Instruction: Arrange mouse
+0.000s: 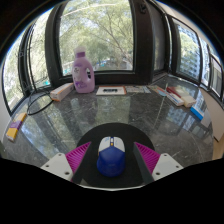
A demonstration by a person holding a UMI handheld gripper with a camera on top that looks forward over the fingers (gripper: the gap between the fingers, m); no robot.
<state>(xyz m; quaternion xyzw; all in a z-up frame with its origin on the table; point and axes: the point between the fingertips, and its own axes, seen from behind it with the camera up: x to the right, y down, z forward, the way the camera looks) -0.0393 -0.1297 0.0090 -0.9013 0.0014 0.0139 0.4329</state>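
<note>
Gripper [110,158] reaching over a glossy stone table [60,125], fingers spread wide, pink pads [78,158] standing clear of everything, gripping nothing. White and blue mouse [111,152] sitting between the fingers on a round black mat [125,135], gaps showing either side. Farther back, pink detergent bottle [83,72] standing upright near the windows [100,35]. Small boxes [180,97] lying off to the right.
</note>
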